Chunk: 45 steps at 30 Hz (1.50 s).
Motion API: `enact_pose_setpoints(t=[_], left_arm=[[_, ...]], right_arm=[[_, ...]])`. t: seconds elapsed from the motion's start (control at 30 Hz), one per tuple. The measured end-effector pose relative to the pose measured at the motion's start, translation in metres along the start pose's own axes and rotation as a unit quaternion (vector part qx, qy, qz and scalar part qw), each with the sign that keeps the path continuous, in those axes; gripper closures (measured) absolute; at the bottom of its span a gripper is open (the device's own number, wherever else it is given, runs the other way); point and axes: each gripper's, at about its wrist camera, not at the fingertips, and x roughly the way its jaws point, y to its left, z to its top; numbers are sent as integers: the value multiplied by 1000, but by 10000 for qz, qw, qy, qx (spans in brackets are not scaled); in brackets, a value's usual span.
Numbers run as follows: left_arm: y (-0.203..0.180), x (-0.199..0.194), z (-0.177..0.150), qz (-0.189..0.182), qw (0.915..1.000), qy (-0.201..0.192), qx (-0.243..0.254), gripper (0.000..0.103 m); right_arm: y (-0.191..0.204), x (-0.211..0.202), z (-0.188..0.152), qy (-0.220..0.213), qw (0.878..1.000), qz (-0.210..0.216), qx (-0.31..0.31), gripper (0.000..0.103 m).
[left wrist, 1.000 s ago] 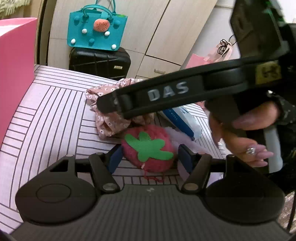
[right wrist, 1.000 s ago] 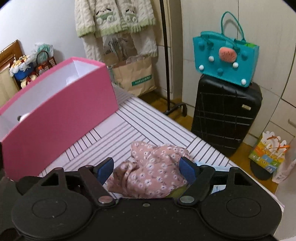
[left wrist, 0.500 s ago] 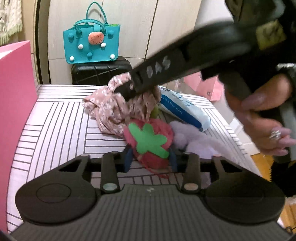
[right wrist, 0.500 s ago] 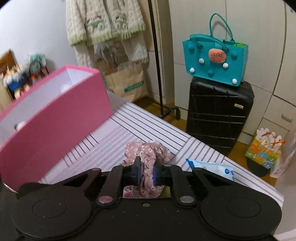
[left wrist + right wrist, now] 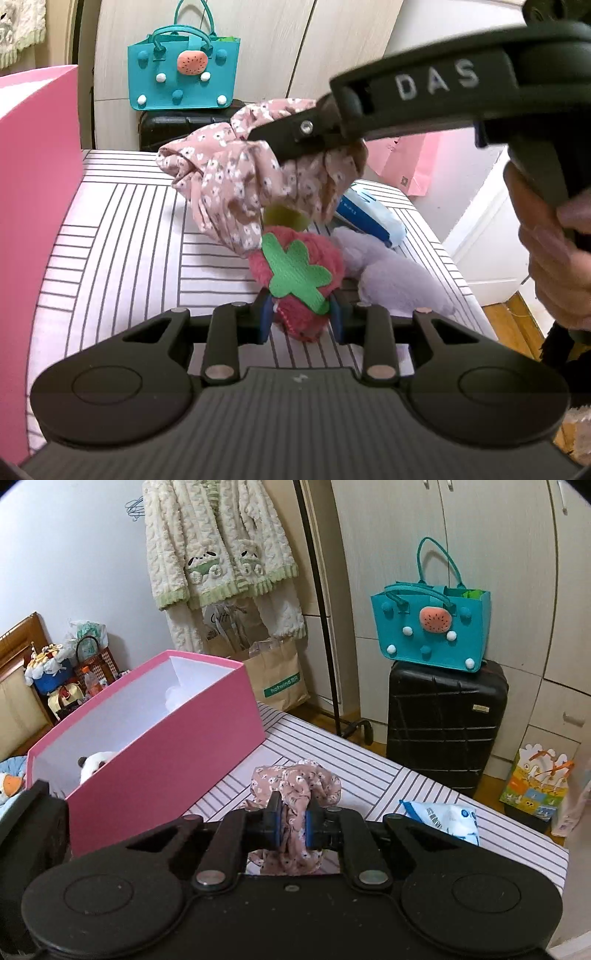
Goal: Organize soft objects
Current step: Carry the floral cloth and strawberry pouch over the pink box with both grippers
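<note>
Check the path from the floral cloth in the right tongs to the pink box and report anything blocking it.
Nothing visible blocks it. The right tongs hold the floral cloth clear of the striped surface, and the pink box stands to their left with its top open; only bare stripes lie between them.

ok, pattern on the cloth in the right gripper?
Floral cloth: dusty pink with small white flowers, best in the left wrist view.

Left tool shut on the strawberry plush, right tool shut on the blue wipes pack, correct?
Not quite. The left tool is shut on the strawberry plush, but the right tool is shut on the floral cloth, as the right wrist view shows. The wipes pack lies untouched on the table.
</note>
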Motion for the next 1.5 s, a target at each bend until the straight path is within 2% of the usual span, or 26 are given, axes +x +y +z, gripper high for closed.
enact_pose_setpoints(t=[0.43,0.57,0.77,1.0,1.27,1.5], left_arm=[[1,-33,-1,-258,9988,375,-168,73],[1,-50,-6,-287,9983,507,-76,74],[3,-74,-11,-437,9955,834,122,75],[8,-103,-17,-614,9922,1032,329,76],[22,-121,-22,-511,9932,967,401,78],[28,-132,-21,-554,9936,843,511,79]], right_arm=[[29,-27,-18,235,9989,-361,177,89],[39,-37,-27,367,9974,-524,323,89],[54,-49,-41,487,9961,-553,480,88],[72,-69,-51,480,9952,-623,576,88],[87,-87,-56,249,9948,-850,497,88],[83,-85,-65,398,9923,-973,651,88]])
